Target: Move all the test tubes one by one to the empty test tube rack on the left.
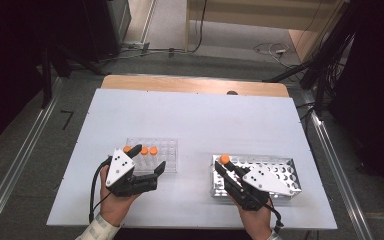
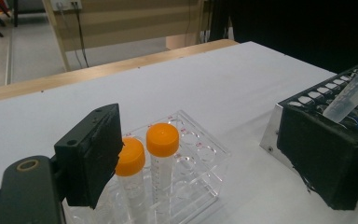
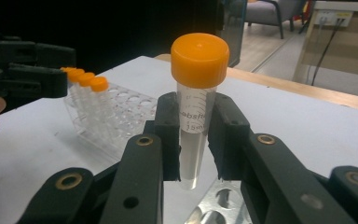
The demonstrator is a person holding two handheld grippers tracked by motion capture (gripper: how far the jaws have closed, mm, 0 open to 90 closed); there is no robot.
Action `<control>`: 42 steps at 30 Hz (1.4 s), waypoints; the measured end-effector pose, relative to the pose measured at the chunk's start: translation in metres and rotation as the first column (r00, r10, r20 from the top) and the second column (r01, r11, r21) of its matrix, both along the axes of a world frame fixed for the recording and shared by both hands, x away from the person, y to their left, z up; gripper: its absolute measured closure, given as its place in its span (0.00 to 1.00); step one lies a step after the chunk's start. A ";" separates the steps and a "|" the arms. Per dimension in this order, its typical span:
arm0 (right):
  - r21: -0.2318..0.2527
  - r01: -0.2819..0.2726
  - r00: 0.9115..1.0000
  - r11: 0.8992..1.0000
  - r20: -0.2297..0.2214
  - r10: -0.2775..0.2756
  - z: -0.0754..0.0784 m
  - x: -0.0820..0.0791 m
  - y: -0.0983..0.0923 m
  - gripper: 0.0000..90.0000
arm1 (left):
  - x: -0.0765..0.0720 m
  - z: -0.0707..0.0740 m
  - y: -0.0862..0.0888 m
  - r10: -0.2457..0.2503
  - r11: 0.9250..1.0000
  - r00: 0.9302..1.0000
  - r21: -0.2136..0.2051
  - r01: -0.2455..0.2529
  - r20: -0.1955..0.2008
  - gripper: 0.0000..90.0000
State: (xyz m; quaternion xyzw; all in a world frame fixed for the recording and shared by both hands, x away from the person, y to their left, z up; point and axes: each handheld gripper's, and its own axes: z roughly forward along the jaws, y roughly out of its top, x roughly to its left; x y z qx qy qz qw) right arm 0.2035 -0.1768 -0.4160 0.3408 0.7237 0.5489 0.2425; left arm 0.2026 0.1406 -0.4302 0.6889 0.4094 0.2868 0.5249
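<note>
Tube (image 3: 196,105), orange-capped, is clamped upright in the right gripper (image 3: 196,140) above the metal rack (image 1: 290,167) at lower right, three already in the clear rack (image 1: 167,150), left gripper (image 1: 147,160) open beside them, likely more to move

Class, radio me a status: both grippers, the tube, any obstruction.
Right gripper shut on orange-capped tube, above metal rack. Left gripper open by clear rack. Nothing in the way.

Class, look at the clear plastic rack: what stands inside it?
Three orange-capped tubes stand in the clear rack. The open left gripper hangs over them, covering the tubes' lower parts from above.
</note>
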 end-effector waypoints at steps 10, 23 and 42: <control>-0.019 -0.042 0.999 0.999 -0.016 0.042 -0.007 0.003 0.016 0.80 | -0.003 0.003 0.000 -0.004 1.000 1.000 -0.010 0.004 0.012 0.17; -0.046 -0.072 0.997 0.996 -0.036 0.070 -0.017 0.004 0.028 0.80 | -0.004 0.005 -0.001 -0.025 0.999 1.000 -0.038 0.025 0.005 0.17; -0.077 -0.106 0.993 0.991 -0.055 0.102 -0.024 0.006 0.043 0.80 | -0.010 0.010 -0.012 -0.097 0.995 0.995 -0.039 0.097 -0.005 0.17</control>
